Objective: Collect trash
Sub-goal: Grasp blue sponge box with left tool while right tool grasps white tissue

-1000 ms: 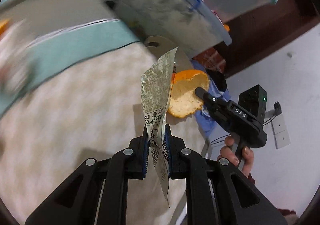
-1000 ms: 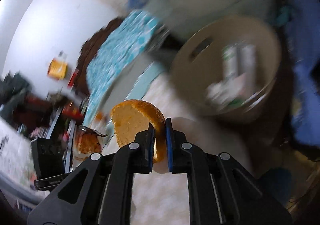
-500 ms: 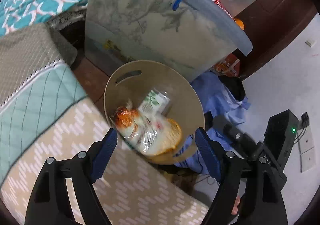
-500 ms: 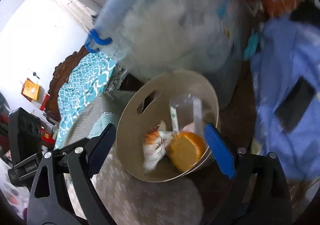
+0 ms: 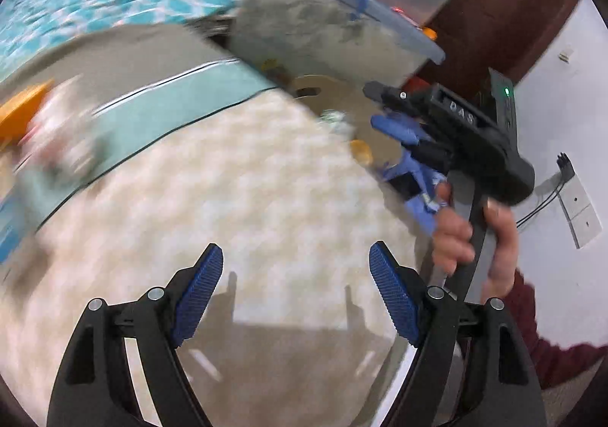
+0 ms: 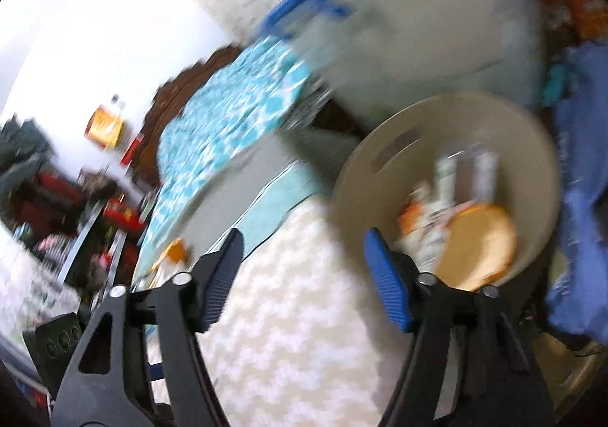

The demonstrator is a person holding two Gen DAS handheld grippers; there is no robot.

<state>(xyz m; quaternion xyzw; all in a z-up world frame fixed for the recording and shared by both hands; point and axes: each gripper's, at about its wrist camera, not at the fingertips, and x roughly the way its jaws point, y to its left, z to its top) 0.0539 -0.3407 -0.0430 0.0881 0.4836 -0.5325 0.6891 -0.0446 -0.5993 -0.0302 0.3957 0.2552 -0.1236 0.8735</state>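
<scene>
dumping done: our left tongs (image 5: 294, 292) gape empty, right tongs (image 6: 300, 277) narrowing on nothing; wrapper and orange peel (image 6: 477, 246) now sit in the bin (image 6: 380, 146).

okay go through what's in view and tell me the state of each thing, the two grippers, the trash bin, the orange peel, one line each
left gripper: open, nothing between the pads.
right gripper: open and empty, jaws have just been closing.
trash bin: upright beside the bed, partly filled with wrappers.
orange peel: lying inside the bin, pale side up.
storage box: lid on.
</scene>
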